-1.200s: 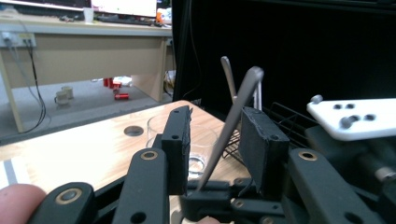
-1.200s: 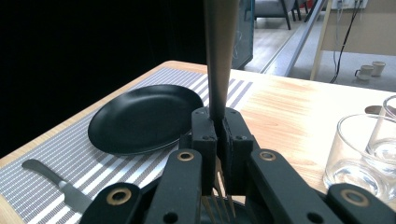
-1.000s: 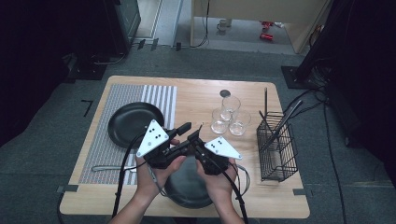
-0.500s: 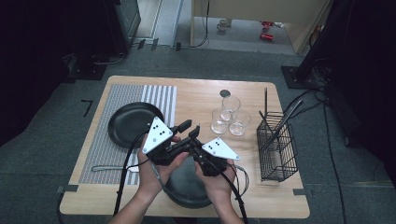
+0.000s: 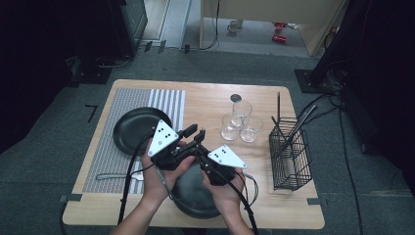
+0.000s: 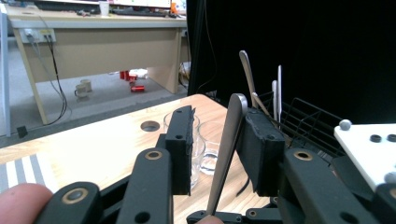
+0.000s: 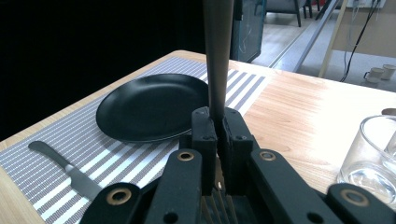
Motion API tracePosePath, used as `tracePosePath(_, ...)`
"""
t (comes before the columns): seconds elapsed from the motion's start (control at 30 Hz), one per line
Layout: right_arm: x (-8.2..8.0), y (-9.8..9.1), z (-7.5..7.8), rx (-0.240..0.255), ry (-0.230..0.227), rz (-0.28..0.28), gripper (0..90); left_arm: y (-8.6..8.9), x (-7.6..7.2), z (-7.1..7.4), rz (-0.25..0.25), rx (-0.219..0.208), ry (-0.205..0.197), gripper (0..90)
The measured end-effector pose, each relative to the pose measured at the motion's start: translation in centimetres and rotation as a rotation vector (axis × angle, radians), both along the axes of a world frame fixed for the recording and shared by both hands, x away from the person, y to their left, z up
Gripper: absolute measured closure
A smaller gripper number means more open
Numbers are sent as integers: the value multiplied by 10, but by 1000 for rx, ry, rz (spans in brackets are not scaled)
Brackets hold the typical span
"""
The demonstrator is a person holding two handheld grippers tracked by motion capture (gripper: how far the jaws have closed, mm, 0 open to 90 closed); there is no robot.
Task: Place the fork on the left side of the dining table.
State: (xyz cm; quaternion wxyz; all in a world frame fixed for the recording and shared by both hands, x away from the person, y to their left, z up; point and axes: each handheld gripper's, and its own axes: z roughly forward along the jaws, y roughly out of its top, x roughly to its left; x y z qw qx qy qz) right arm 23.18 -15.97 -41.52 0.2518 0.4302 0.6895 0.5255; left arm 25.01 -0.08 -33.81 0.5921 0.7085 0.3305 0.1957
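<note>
Beyond the fork [image 6: 227,154], three glasses [image 5: 241,125]

— Where are the hands?
— Both forearms come in from the near edge, hands side by side, each holding a tool above the bench.
— The right tool [image 5: 204,155]?
— Jaws clamped tight, pointing up and away.
— And the left tool [image 5: 195,131]?
— Its jaws have just been closing, a gap between them, a fingertip [image 6: 21,205] beside its base.
</note>
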Motion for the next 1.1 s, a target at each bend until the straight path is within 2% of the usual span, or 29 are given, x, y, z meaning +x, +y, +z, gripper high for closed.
tracePosePath(0.2, -2, 2, -1, -10, 0, 13, 864, -2, 2, 0, 32, 32, -5, 745)
tracePosePath(0.3, -1, 3, -2, -17, -4, 19, 863, 0, 3, 2, 46, 51, -13, 838)
tracePosePath(0.5, -1, 7, -2, -15, -18, 20, 852, 5, 4, 4, 22, 21, -6, 883)
tracePosePath(0.57, -2, 8, -2, -13, -20, 15, 815, 7, 4, 5, 33, 15, -17, 885)
tracePosePath(0.63, -2, 7, -2, -12, -13, 19, 758, 12, 6, 7, 26, -24, -15, 885)
tracePosePath(0.77, -2, 1, -3, 3, -7, 19, 612, 21, 9, 11, 52, -36, -31, 885)
tracePosePath(1.0, -8, -26, -4, 9, 0, -16, 447, 35, 15, 14, 94, -31, -43, 885)
tracePosePath(1.1, -11, -40, -7, -2, 21, -37, 394, 41, 18, 14, 107, -36, -48, 885)
